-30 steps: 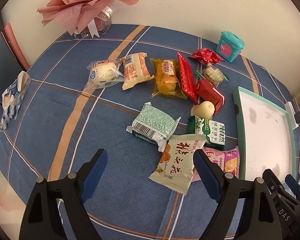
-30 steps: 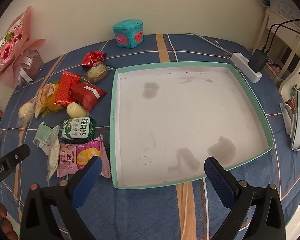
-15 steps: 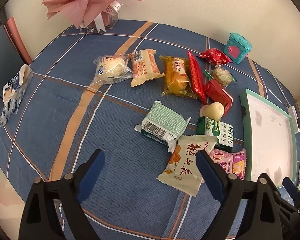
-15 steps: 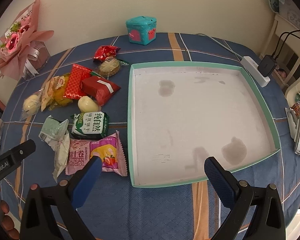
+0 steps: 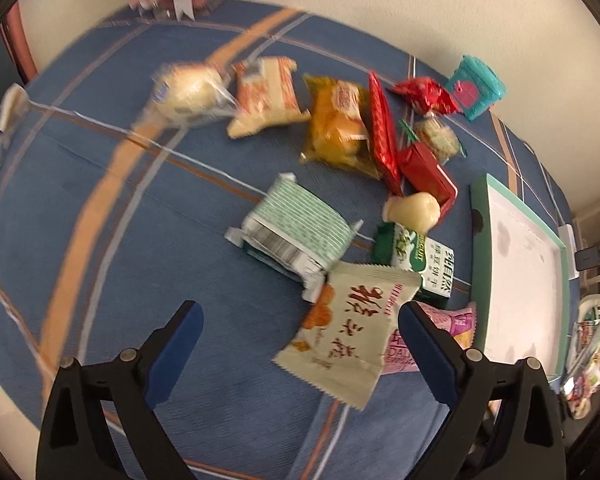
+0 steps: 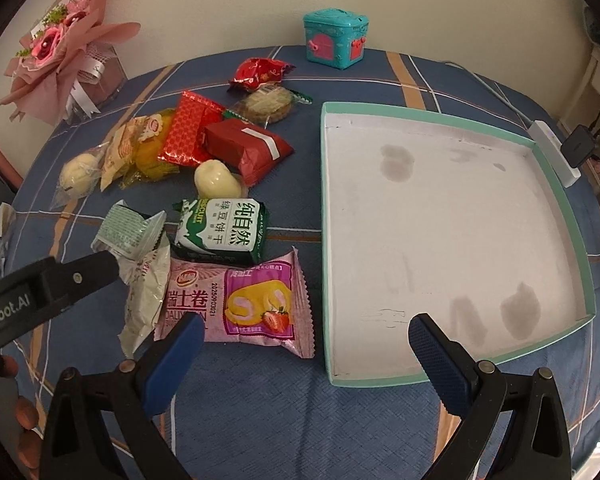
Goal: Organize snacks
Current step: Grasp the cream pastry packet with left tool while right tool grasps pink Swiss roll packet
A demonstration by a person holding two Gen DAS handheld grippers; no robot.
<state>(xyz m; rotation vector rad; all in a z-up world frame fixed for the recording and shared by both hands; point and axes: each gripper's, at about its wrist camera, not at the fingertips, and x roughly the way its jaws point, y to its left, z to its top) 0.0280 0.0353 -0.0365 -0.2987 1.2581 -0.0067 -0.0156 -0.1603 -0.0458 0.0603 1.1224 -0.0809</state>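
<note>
Several wrapped snacks lie on a blue plaid tablecloth left of an empty white tray with a teal rim [image 6: 452,117]. A cream packet with red characters [image 5: 350,326] lies just ahead of my open, empty left gripper [image 5: 298,330], beside a green striped packet [image 5: 296,226]. A pink Swiss-roll packet [image 6: 240,304] and a green mung-bean biscuit packet [image 6: 224,230] lie ahead of my open, empty right gripper [image 6: 302,336], which hovers between them and the tray. The left gripper's finger [image 6: 60,280] shows in the right wrist view, over the cream packet's left end.
Behind are a red box-shaped packet [image 6: 246,148], a red flat packet [image 6: 188,134], yellow and orange cakes [image 5: 338,124], white buns [image 6: 216,180], a teal toy chest [image 6: 336,38] and a pink bouquet [image 6: 60,52]. A power strip [image 6: 554,152] lies beyond the tray.
Both grippers have moved forward and down toward the snacks. The left now hangs over the cream packet; the right has shifted left, bringing the pink packet closer.
</note>
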